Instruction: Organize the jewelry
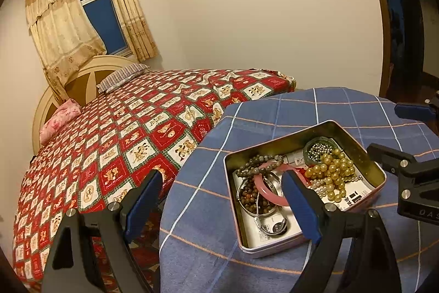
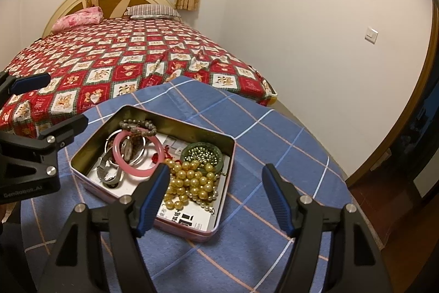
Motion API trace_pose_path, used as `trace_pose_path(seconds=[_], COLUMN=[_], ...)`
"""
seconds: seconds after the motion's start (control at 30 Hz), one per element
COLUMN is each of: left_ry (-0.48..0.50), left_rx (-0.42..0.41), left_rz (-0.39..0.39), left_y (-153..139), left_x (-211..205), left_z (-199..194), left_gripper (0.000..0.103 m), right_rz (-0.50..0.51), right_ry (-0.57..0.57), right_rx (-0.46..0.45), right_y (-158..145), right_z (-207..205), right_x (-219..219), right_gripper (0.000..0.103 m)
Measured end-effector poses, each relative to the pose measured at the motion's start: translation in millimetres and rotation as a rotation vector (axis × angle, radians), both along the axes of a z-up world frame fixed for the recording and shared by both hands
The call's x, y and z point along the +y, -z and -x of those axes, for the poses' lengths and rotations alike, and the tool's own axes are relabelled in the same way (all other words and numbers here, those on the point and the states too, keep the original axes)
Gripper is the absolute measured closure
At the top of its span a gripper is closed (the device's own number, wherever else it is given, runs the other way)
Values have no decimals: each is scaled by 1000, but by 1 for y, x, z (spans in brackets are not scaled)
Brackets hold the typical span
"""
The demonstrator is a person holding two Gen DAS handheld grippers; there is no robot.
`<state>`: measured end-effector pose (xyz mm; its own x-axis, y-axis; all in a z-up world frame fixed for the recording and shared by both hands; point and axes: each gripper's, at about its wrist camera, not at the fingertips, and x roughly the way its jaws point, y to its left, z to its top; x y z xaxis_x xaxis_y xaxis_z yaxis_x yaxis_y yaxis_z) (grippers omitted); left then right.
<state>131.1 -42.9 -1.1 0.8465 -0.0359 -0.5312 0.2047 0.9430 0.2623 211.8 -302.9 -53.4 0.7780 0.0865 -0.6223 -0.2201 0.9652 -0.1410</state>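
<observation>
An open pink tin (image 1: 380,175) (image 2: 223,218) sits on a round table with a blue checked cloth (image 1: 208,235) (image 2: 247,254). It holds a pink bangle (image 1: 267,190) (image 2: 120,161), gold pearl beads (image 1: 333,173) (image 2: 192,177), a grey bead bracelet (image 1: 259,165) (image 2: 140,127), a green bangle around small silver beads (image 1: 319,148) (image 2: 201,153) and a silver watch (image 2: 108,173). My left gripper (image 1: 225,205) is open and empty above the tin's left side. My right gripper (image 2: 216,199) is open and empty above the tin's near right corner.
A bed with a red patterned quilt (image 1: 115,144) (image 2: 115,65) stands right behind the table. The table edge falls off to the right, with a wall (image 2: 315,18) and a wooden door frame (image 2: 411,106) beyond.
</observation>
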Motion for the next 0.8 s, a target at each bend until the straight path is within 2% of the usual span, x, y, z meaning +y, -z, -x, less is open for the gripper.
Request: trace_pose_path(seconds=[0.3,0.8], left_ry=[-22,-52], left_rx=[-3,-14], left_rz=[-39,-51], left_y=[3,8], left_x=[-1,2], left_z=[-1,-3], left_gripper=[14,14], right_rz=[2,6], right_ry=[9,9], right_rx=[-21,-17], right_y=[-6,-3], right_z=[1,1], right_x=[-4,-2], right_gripper=[31,31])
